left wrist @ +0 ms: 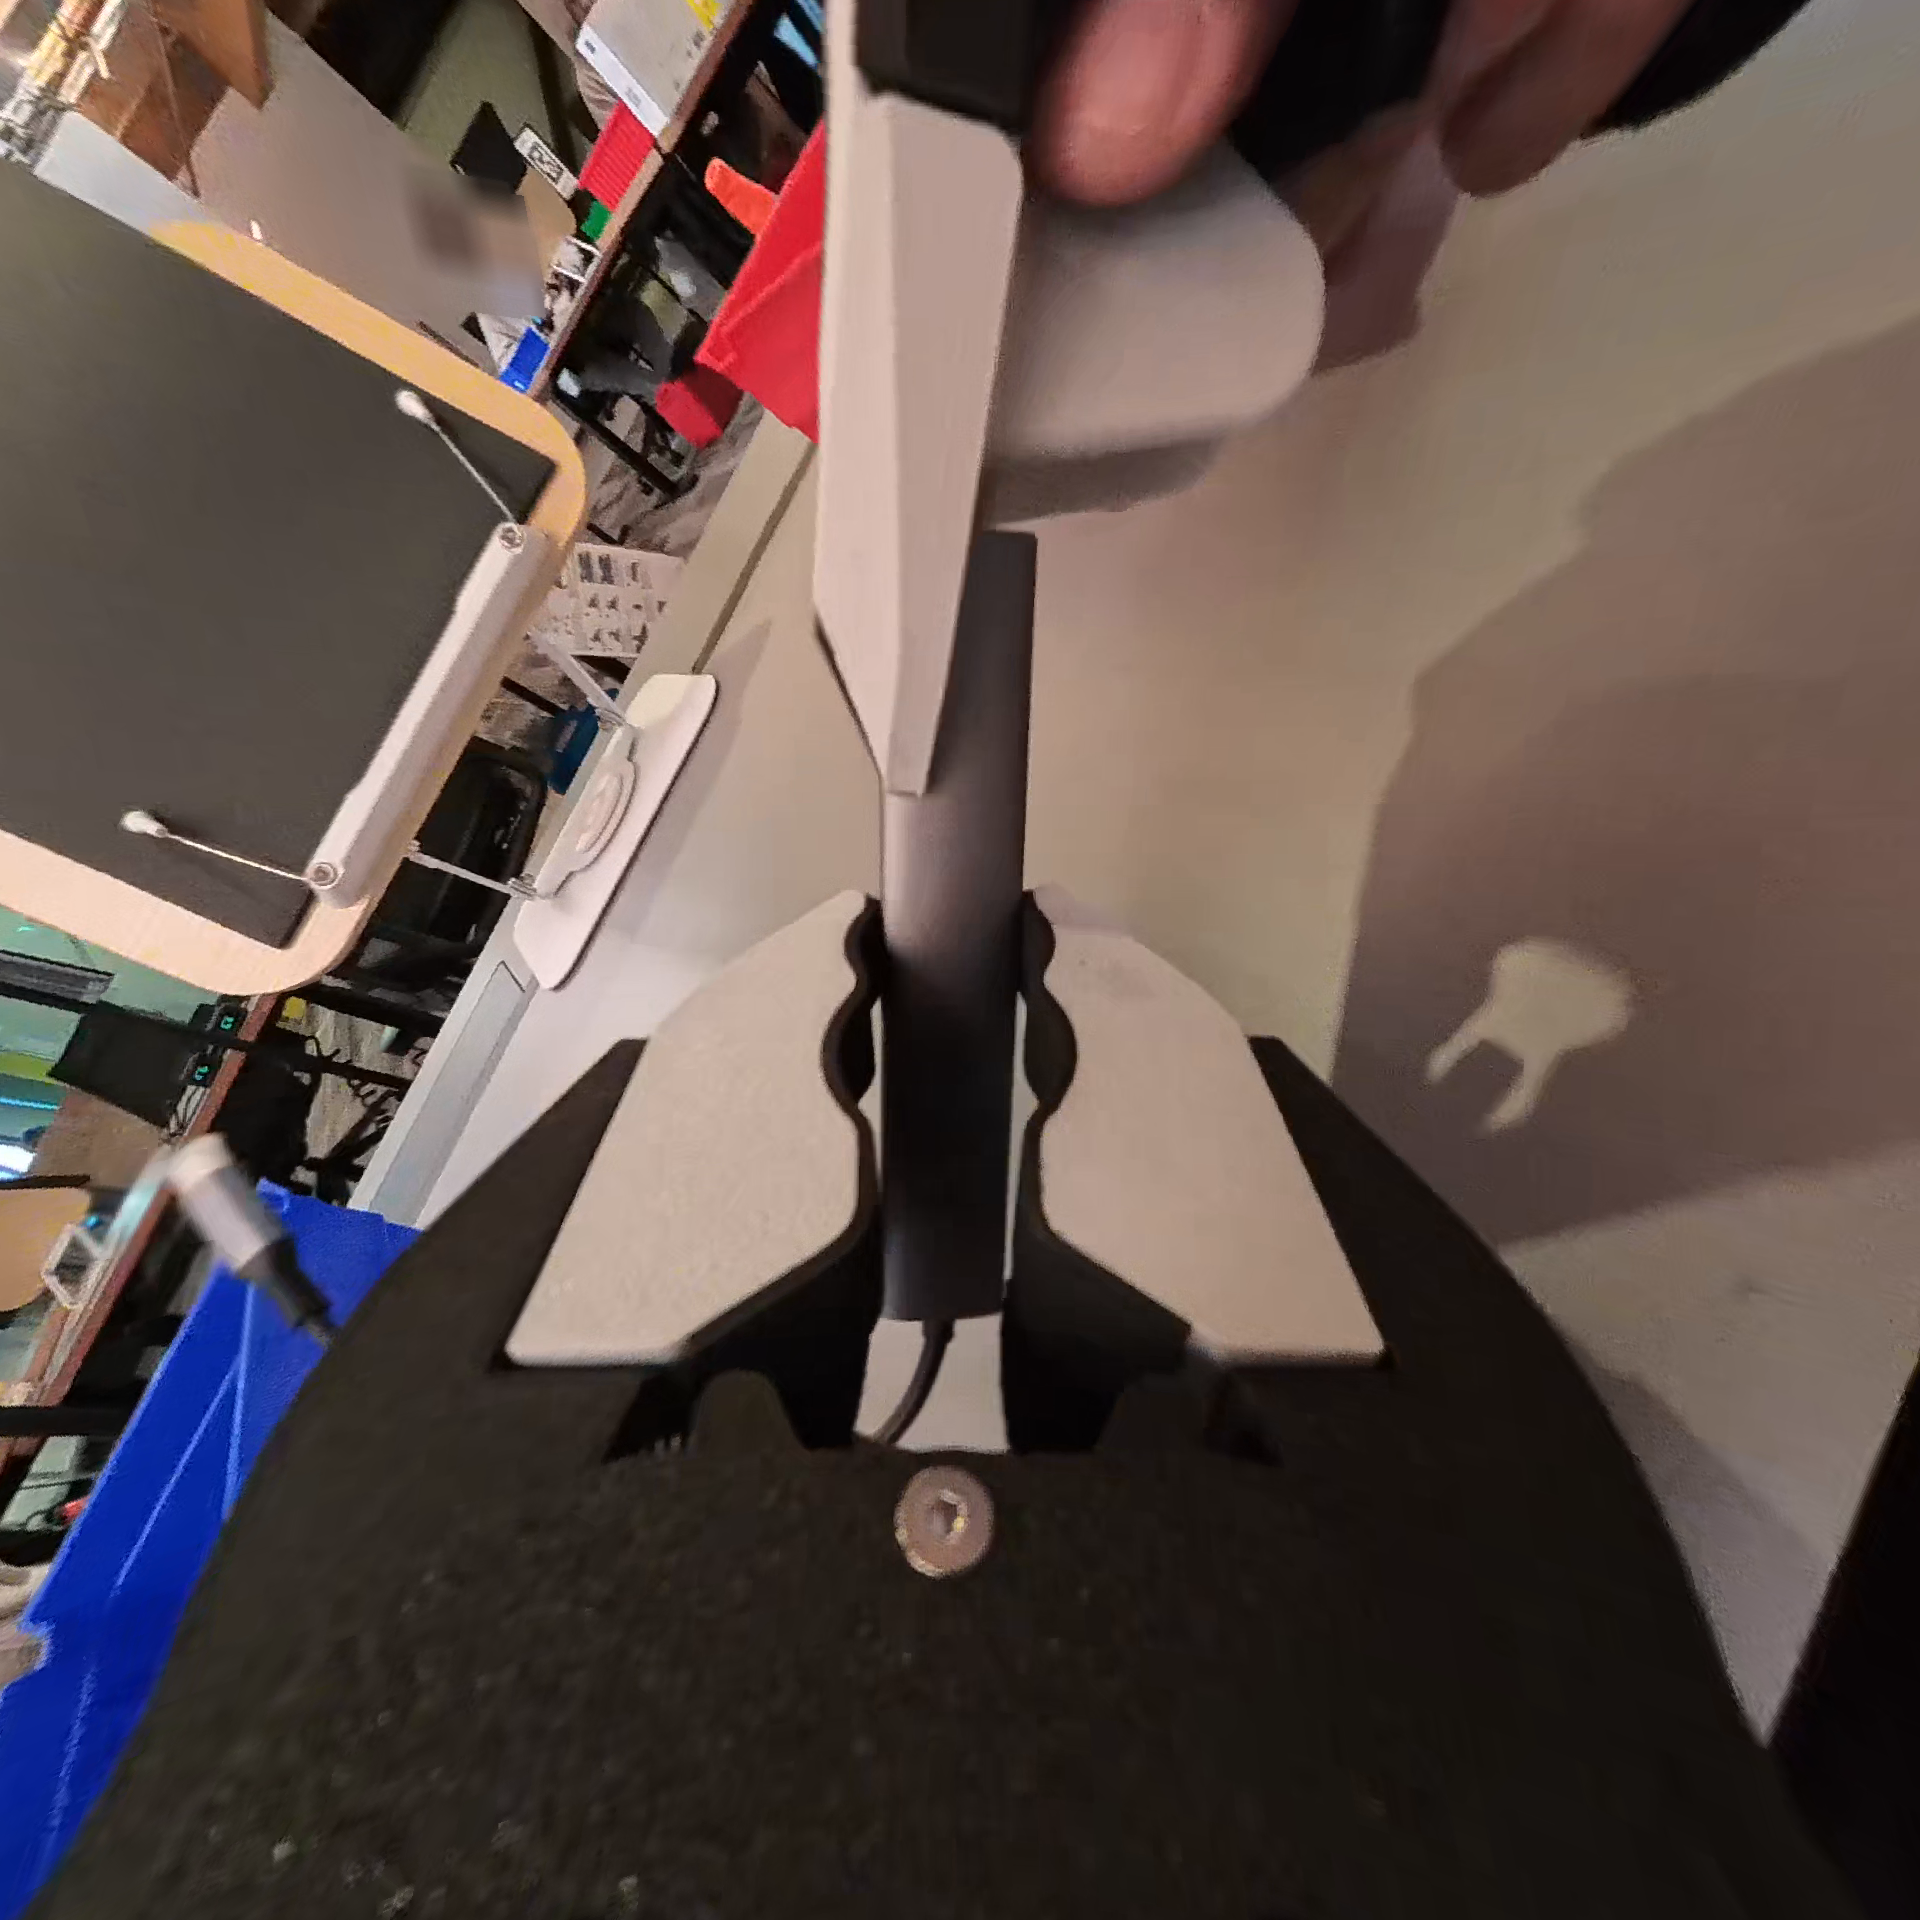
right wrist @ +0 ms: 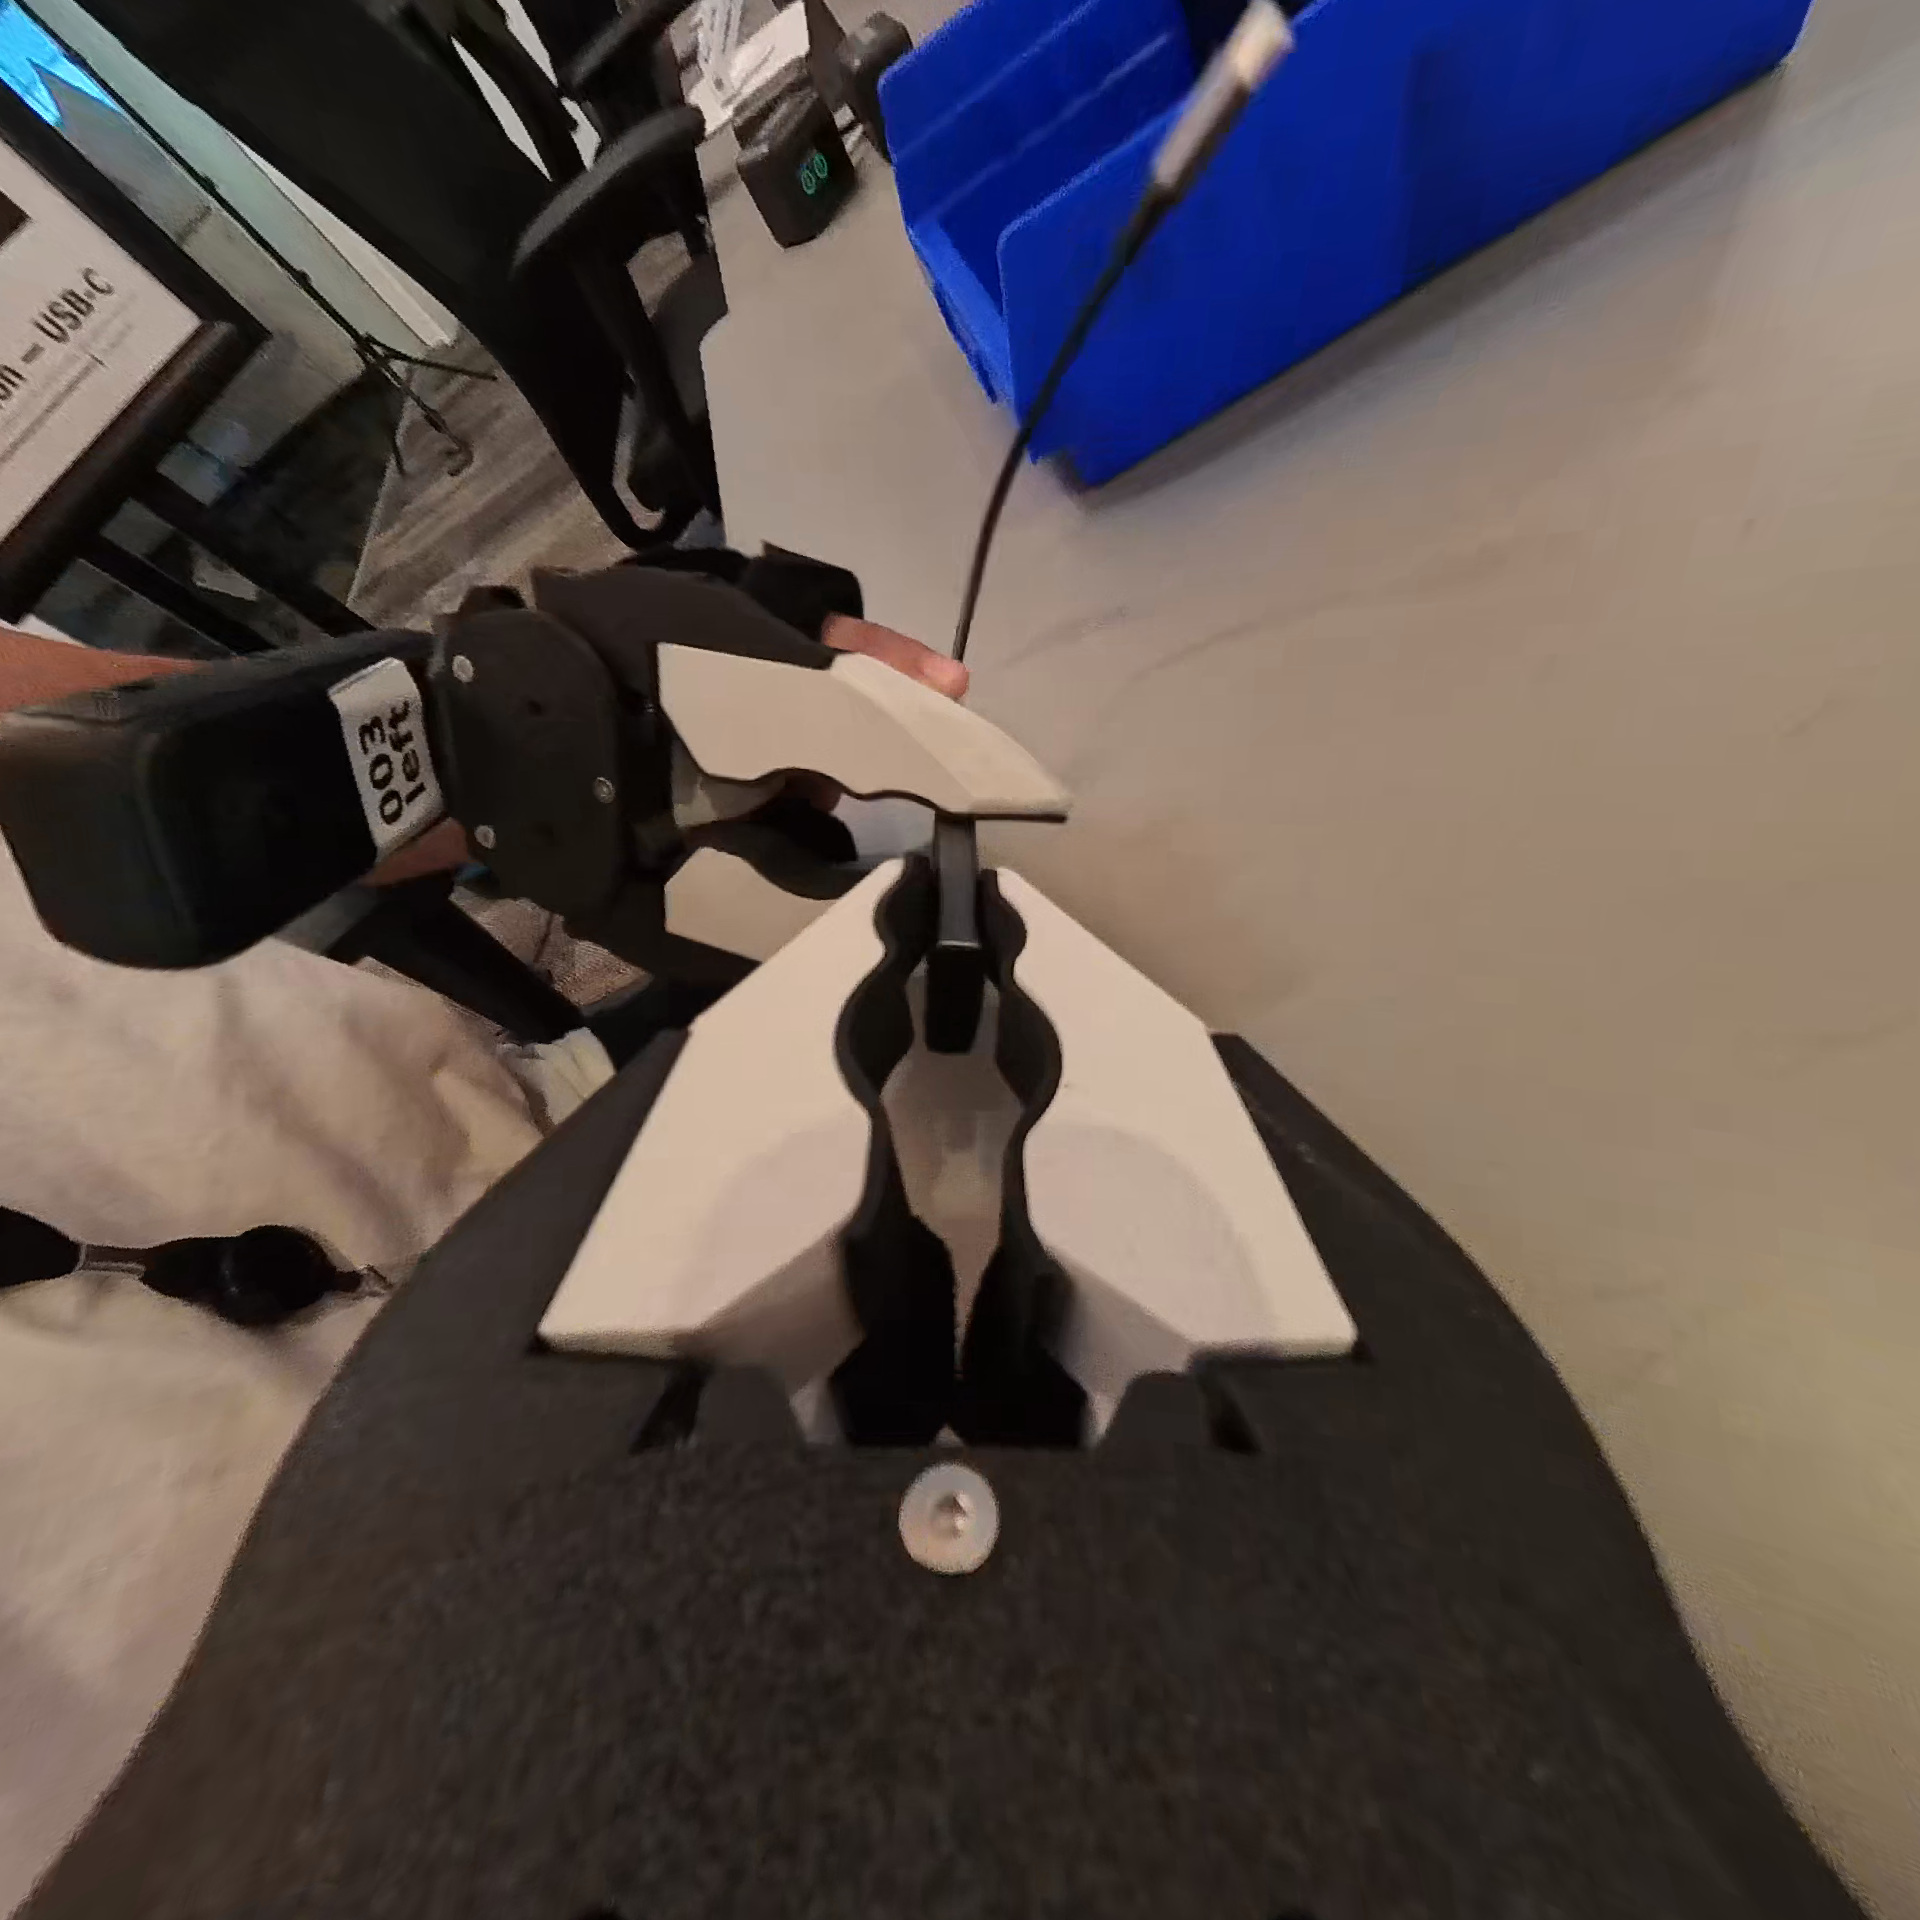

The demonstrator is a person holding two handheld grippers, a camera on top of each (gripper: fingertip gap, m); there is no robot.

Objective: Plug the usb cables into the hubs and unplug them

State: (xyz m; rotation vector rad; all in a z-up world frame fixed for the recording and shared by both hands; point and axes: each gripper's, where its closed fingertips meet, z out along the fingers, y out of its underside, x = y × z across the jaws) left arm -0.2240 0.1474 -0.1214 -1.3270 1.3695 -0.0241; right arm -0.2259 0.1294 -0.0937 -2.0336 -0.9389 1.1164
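the table (right wrist: pixel 1455 831) took up most of both views, with a blue bin (right wrist: pixel 1351 208) at its far side. the left gripper (left wrist: pixel 951 1039) was clenched on the dark hub (left wrist: pixel 951 1091), held off the table with its thin lead (left wrist: pixel 914 1392) trailing back. the right gripper (right wrist: pixel 951 935) was clenched on a small black plug (right wrist: pixel 951 966) at the hub's end. whether the plug was seated or just out could not be told, so i judged the task mid-cycle, with more plugging or unplugging likely left. only the right view showed the left gripper's (right wrist: pixel 862 748) side and a loose cable (right wrist: pixel 1039 416) with a silver tip; only the left view showed the hub's full length
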